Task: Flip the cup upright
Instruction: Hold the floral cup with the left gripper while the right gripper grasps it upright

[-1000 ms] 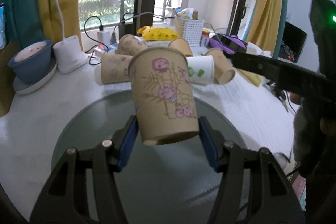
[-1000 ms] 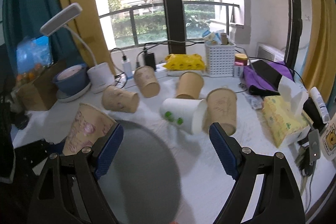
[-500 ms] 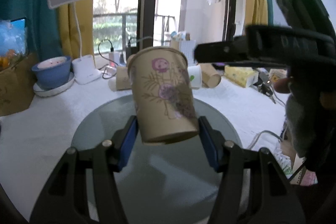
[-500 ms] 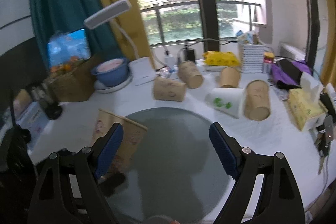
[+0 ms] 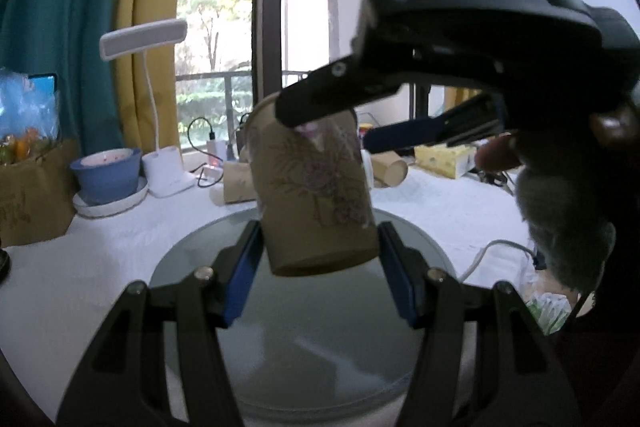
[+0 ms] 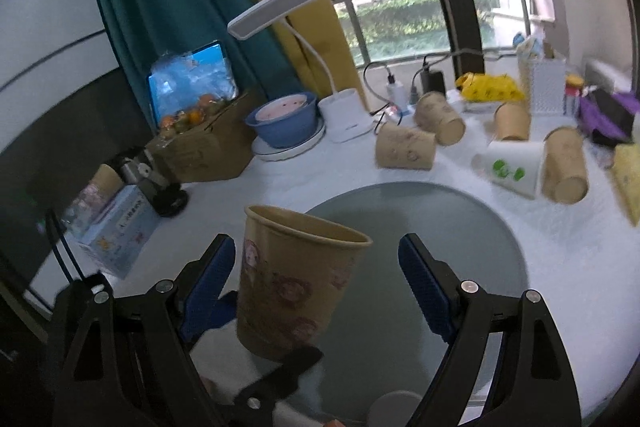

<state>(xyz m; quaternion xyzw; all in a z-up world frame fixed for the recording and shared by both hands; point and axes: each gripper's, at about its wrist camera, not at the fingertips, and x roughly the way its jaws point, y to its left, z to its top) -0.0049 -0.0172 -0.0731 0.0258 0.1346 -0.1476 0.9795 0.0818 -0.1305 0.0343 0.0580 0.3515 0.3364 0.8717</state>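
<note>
A brown paper cup with pink flowers (image 5: 316, 195) is held upright, mouth up, in my left gripper (image 5: 320, 267), which is shut on its lower part above the grey round glass plate (image 5: 320, 347). In the right wrist view the same cup (image 6: 292, 283) stands between the open jaws of my right gripper (image 6: 316, 287), whose blue pads (image 6: 424, 287) do not touch it. My right gripper also shows in the left wrist view (image 5: 400, 107), hovering over the cup's rim.
Several paper cups lie on their sides on the white table, among them a brown one (image 6: 404, 151) and a white one (image 6: 512, 171). A blue bowl (image 6: 284, 119), a white desk lamp (image 6: 344, 115), a cardboard box (image 6: 200, 151) and a white basket (image 6: 540, 83) stand behind.
My left gripper has tilted up and kept the cup. My right gripper has swung left and closed in, so the cup now stands between its open jaws.
</note>
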